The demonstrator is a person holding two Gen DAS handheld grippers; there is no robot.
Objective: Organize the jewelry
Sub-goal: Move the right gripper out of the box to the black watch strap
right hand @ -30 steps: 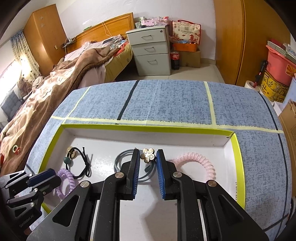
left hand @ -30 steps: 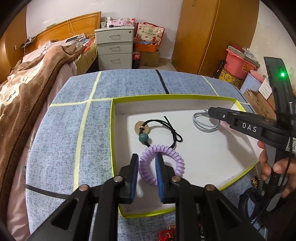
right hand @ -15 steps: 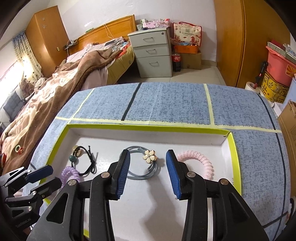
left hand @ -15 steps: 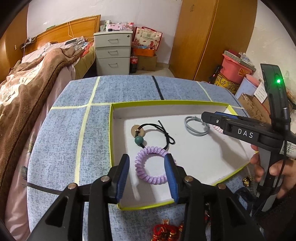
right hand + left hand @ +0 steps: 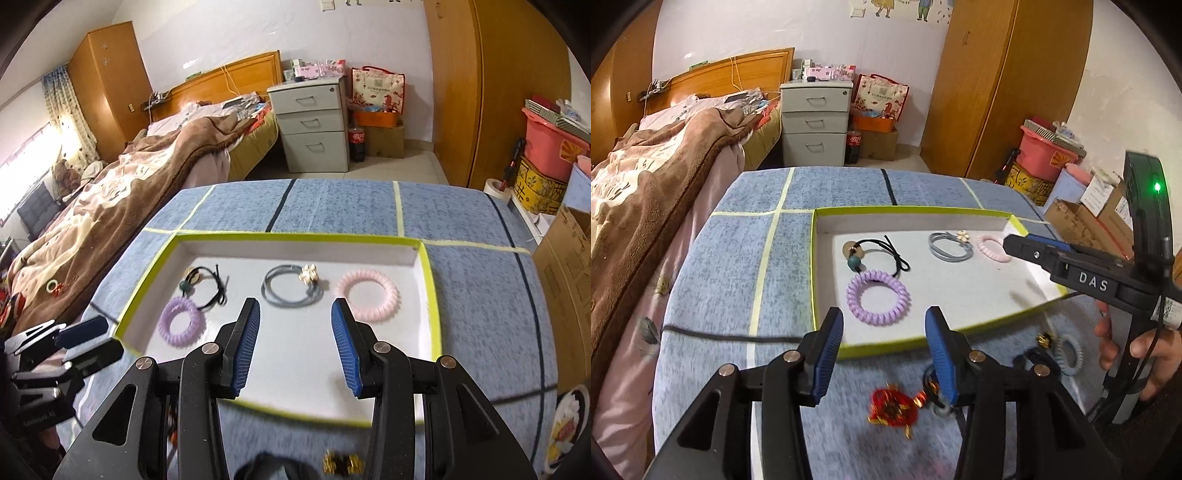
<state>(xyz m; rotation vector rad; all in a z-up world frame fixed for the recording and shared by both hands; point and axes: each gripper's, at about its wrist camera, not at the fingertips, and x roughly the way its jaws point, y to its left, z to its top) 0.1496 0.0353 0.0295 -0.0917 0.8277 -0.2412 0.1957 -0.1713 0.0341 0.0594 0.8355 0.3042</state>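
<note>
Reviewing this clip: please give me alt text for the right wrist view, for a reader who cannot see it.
The right tool hangs open and empty over a white, green-rimmed tray on a blue table. In the tray lie a purple coil hair tie, a black beaded tie, a grey tie with a flower charm and a pink coil tie. A bed and drawers stand behind.

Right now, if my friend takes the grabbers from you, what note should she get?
Left gripper: jaws opening, nothing between them.
Right gripper: open, empty.
In the tray: purple coil tie, black beaded tie, grey flower tie, pink coil tie.
Left on the cloth near you: red ornament, a gold piece, a pale coil tie, a dark item, unclear.
</note>
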